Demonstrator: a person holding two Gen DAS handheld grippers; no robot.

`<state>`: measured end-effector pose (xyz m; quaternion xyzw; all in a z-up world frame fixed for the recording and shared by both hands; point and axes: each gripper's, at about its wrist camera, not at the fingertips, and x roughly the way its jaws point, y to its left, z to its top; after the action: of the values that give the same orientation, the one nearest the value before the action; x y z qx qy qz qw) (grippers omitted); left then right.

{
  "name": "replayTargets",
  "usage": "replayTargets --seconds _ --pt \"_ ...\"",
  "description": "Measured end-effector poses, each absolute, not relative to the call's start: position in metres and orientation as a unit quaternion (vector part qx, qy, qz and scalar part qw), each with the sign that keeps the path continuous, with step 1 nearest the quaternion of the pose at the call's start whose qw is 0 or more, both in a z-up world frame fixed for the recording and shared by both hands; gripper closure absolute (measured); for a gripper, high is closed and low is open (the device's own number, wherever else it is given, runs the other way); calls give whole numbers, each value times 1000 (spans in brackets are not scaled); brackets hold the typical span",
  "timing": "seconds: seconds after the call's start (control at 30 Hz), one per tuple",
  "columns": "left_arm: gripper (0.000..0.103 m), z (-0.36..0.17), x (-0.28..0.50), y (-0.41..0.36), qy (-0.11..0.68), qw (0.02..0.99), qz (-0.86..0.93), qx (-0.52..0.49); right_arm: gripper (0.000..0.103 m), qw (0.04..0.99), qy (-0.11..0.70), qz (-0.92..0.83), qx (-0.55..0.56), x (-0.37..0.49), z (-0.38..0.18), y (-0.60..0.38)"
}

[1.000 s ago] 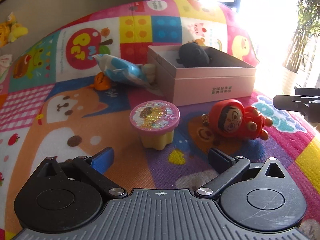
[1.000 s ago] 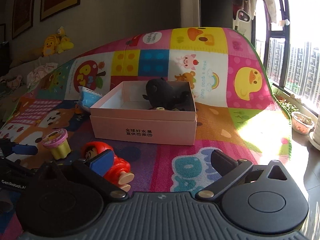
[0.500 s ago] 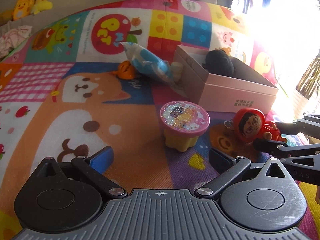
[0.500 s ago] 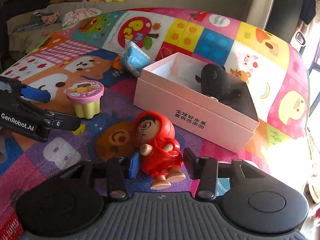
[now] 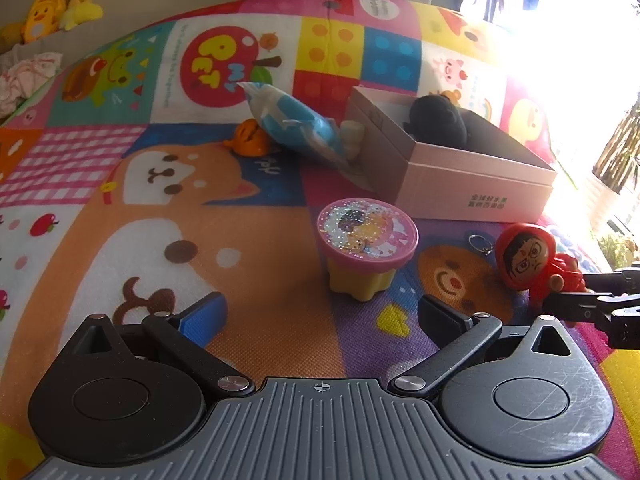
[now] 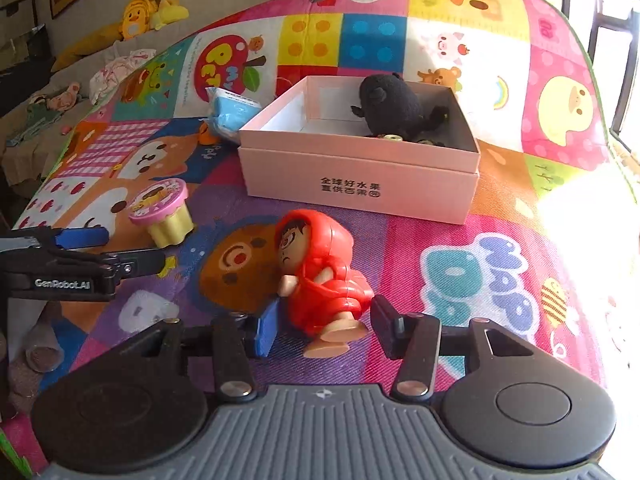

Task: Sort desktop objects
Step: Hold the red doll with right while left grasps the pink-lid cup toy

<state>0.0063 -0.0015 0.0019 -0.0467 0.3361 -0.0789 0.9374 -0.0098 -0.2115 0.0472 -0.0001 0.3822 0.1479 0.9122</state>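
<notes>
A red hooded figure (image 6: 320, 280) lies on the colourful play mat, its body and feet between the fingers of my right gripper (image 6: 322, 330). The jaws are open on either side of it, with a gap to the right finger. The figure also shows in the left wrist view (image 5: 528, 260). My left gripper (image 5: 320, 316) is open and empty, just short of a pink-lidded yellow cup (image 5: 366, 246), which also shows in the right wrist view (image 6: 162, 210). An open pink box (image 6: 360, 176) holds a black plush (image 6: 390, 104).
A blue and white pouch (image 5: 294, 126) and a small orange toy (image 5: 250, 140) lie left of the box. A key ring (image 5: 480, 244) lies beside the figure. The mat's right edge meets a bright window. A sofa with yellow plush toys (image 6: 152, 12) stands behind.
My right gripper has dropped down and forward around the red figure, which has shifted slightly. My left gripper has swung a little left and closer to the cup.
</notes>
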Motion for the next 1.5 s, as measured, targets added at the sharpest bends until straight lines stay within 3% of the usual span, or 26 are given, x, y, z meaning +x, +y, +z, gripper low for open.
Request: replayTargets --seconds 0.07,0.17,0.9,1.1,1.33,1.37,1.4,1.47,1.5 --pt "0 2 6 -2 337 937 -79 -45 47 916 367 163 -13 -18 50 -205" --pt "0 2 7 -4 339 937 -78 -42 31 935 323 131 -67 -25 52 -193" --pt "0 1 7 -5 340 936 -76 -38 30 955 272 -42 -109 3 49 -231" --pt "0 1 7 -6 341 936 -76 -36 18 958 281 -15 -56 -5 53 -240" --pt "0 -1 7 -7 343 936 -75 -31 17 947 318 10 -51 11 29 -221" --pt "0 -1 7 -8 343 936 -74 -27 18 946 322 8 -44 14 28 -222" --pt "0 -1 7 -9 344 936 -74 -24 27 945 326 7 -37 15 26 -224" --pt "0 -1 8 -9 345 935 -73 -21 51 942 335 13 -29 16 25 -226" --pt "0 0 9 -10 345 935 -72 -20 51 942 336 15 -24 15 25 -227"
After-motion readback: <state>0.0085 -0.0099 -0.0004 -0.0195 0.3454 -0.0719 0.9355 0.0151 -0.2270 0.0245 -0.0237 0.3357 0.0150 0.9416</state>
